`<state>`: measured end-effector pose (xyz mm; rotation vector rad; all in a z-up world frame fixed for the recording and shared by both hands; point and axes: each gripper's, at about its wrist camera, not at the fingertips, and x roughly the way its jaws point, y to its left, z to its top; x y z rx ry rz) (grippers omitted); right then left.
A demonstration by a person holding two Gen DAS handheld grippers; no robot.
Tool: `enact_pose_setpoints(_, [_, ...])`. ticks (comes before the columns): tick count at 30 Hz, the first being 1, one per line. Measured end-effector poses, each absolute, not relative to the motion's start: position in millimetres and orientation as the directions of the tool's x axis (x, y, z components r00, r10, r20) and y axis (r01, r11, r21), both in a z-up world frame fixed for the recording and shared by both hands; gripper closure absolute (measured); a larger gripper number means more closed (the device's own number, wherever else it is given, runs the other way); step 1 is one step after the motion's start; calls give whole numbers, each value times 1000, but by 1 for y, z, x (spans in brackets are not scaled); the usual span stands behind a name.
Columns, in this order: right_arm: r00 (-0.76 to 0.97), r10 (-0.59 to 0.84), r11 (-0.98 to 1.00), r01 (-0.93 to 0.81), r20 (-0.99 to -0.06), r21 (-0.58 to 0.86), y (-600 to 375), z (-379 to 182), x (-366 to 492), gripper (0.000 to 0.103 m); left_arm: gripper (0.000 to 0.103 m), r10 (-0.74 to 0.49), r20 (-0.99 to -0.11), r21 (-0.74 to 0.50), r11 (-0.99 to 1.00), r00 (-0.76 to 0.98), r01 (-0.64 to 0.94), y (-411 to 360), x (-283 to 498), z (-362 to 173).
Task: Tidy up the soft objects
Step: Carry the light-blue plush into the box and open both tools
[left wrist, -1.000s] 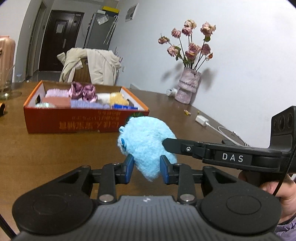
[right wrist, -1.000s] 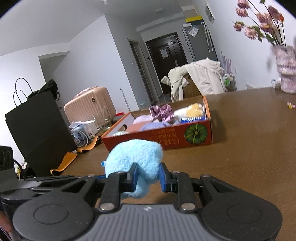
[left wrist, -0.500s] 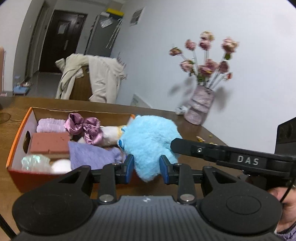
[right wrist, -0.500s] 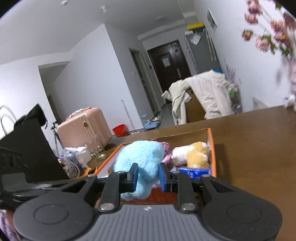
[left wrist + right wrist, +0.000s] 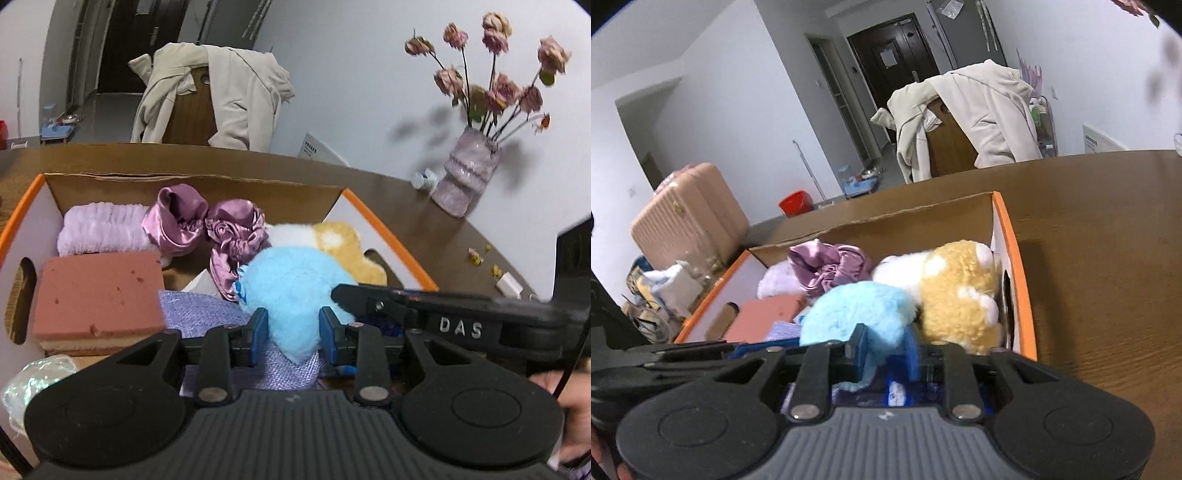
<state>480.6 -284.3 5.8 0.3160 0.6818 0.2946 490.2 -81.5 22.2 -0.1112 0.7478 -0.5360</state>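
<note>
A: Carried across the bench (image 5: 1108, 240) and now hanging over the orange box (image 5: 391, 240); a second ago well short of it, out above bare wood; blue plush toy (image 5: 295, 291) up in the air, pinched from two sides.

B: Left gripper (image 5: 291, 328) clamped on the lower tuft of the toy, pads pressing the fur; right gripper (image 5: 886, 350) likewise squeezing it, jaws just drawn in a little tighter on the fluff between them.

A: Meaning for the job: travel probably done; only lowering and letting go left, by the look of it.

B: Crowded underneath, though. Going left to right ahead of the left gripper: shiny clear wrap (image 5: 33, 380) at the near left corner; pink sponge block (image 5: 99, 291) beyond it; lilac fuzzy roll (image 5: 99, 232) farther back; satin scrunchies (image 5: 207, 229) straight ahead past the toy; lavender cloth (image 5: 207, 314) right below the fingers; yellow and white plush (image 5: 343, 243) ahead to the right.

A: Little bare floor, then; most likely settling on top of the lavender cloth, wedged against the yellow and white plush.

B: Right-hand box wall just beside the right gripper; worth keeping clear of on the way down. Off the box, far right of the left gripper: vase of dried roses (image 5: 465, 177) and white charger (image 5: 509, 284), both well apart.
</note>
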Motion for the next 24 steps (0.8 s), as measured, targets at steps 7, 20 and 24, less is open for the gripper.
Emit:
enact_pose_setpoints(7, [721, 312, 944, -161, -618, 288, -266, 6, 488, 80, 71, -483, -635, -257, 868, 604, 424, -83, 494, 20])
enact_pose_setpoints(20, [798, 288, 952, -179, -529, 248, -289, 75, 426, 60, 69, -422, -562, -157, 899, 711, 410, -60, 437, 91])
enact_pose_setpoints(24, [830, 252, 964, -169, -497, 205, -298, 103, 389, 54, 68, -390, -532, -123, 914, 752, 387, -45, 407, 112])
